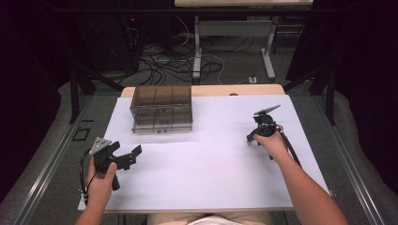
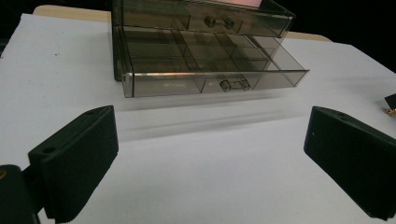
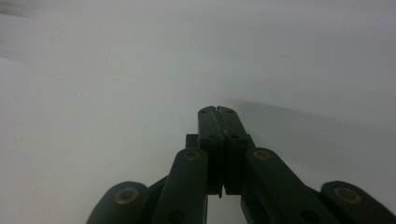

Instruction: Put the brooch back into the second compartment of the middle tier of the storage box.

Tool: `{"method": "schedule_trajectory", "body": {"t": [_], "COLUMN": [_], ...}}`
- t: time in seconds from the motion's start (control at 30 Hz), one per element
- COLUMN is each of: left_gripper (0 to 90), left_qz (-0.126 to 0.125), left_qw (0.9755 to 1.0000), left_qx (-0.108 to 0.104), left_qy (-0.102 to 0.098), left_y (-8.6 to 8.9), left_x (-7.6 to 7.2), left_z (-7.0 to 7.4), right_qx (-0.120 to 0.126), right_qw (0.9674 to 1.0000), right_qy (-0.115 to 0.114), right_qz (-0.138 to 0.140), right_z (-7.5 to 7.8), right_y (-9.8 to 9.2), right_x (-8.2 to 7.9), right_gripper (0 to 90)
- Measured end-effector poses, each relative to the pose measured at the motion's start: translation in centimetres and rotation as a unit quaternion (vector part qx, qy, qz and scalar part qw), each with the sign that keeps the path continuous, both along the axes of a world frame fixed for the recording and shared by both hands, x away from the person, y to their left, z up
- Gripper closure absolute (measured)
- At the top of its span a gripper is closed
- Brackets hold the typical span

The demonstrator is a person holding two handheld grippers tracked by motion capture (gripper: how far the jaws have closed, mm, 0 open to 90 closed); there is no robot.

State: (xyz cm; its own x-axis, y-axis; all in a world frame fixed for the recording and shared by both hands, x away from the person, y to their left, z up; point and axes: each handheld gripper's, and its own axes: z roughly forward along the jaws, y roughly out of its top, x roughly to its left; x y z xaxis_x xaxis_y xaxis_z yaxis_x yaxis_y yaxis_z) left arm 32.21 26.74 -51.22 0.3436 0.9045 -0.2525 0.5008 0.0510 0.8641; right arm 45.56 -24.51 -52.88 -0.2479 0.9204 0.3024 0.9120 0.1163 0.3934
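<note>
while the right gripper (image 3: 218, 111) rests pinched closed on nothing at the white table's (image 1: 206, 164) right side, the left gripper (image 2: 210, 154) gapes toward the smoky drawer box (image 2: 201, 51) at the far-left, seemingly ready for its pulled-out bottom drawer (image 2: 210, 77).

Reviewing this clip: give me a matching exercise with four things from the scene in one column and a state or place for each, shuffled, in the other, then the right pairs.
Things:
1. left gripper
2. right gripper
3. lower drawer of the smoky clear organizer box
4. upper drawer

States:
A. pushed in
B. jaws pressed together
C. jaws wide apart, nothing between them
D. pulled out toward the camera

Pairs: 1-C, 2-B, 3-D, 4-A
</note>
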Motion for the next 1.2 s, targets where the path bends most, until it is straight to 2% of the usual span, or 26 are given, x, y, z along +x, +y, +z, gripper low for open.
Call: {"method": "schedule_trajectory", "body": {"t": [0.4, 0.43, 0.77, 0.8, 0.93, 1.1, 1.2], "left_gripper": [3.2, 3.2, 3.2, 3.2, 3.2, 3.2, 3.2], "left_qz": [0.000, 0.000, -0.001, -0.001, -0.001, -0.001, -0.001], "left_qw": [1.0000, 1.0000, 1.0000, 1.0000, 1.0000, 1.0000, 1.0000], "left_qx": [0.000, -0.001, 0.001, 0.002, 0.001, 0.001, 0.001], "left_qy": [0.000, -0.001, -0.001, 0.000, 0.000, 0.000, 0.000], "left_y": [0.01, 0.00, 0.02, 0.02, -0.02, 0.01, 0.01], "left_x": [0.01, 0.01, 0.04, 0.05, 0.04, 0.05, 0.05], "left_z": [0.00, -0.01, -0.04, -0.04, -0.04, -0.05, -0.05], "right_qx": [0.009, 0.017, 0.016, 0.018, 0.015, 0.027, 0.025], "right_qw": [0.9999, 0.9998, 0.9997, 0.9995, 0.9995, 0.9986, 0.9987], "right_qy": [0.004, 0.000, 0.001, 0.003, -0.003, -0.007, -0.009], "right_qz": [-0.010, -0.009, -0.018, -0.025, -0.028, -0.046, -0.043], "right_z": [0.14, 0.11, 0.50, 0.58, 0.66, 0.85, 0.94], "right_y": [-0.25, -0.28, -0.55, -0.53, -0.67, -0.66, -0.75], "right_x": [-0.01, -0.02, -0.02, -0.06, -0.12, -0.19, -0.21], "right_gripper": [90.0, 90.0, 90.0, 90.0, 90.0, 90.0, 90.0]}}
